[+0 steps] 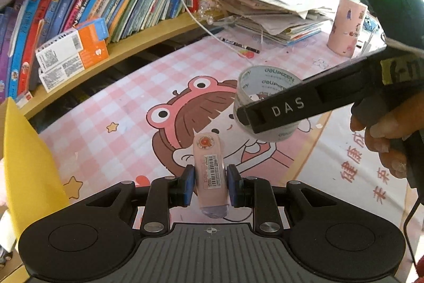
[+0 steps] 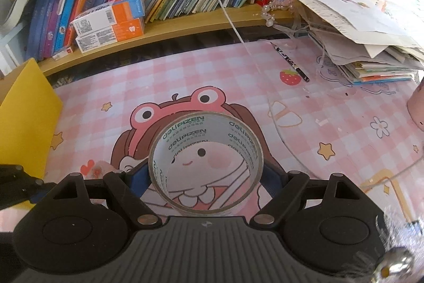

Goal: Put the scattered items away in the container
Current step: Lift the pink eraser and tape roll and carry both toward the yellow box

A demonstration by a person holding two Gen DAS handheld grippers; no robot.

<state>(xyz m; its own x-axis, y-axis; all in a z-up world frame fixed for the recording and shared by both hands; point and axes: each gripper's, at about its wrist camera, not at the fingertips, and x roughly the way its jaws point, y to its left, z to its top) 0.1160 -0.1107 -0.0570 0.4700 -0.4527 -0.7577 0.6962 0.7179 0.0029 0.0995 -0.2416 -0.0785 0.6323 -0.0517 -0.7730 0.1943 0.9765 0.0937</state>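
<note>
We hold the left tongs (image 1: 209,183) pinched on a pink eraser (image 1: 210,171), low in the frame's centre above the bench (image 1: 111,123). Our right tongs (image 2: 205,177) clamp a clear tape roll (image 2: 205,163) at centre. The yellow container (image 2: 29,102) sits at the left edge.

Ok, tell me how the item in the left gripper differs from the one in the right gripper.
The left gripper holds a pink case; the right gripper holds a roll of clear tape.
The case is opaque, with a barcode label; the tape is see-through with green lettering.
The case is long and solid; the tape is a hollow ring.
Both are clamped between blue pads above the pink checked mat.
</note>
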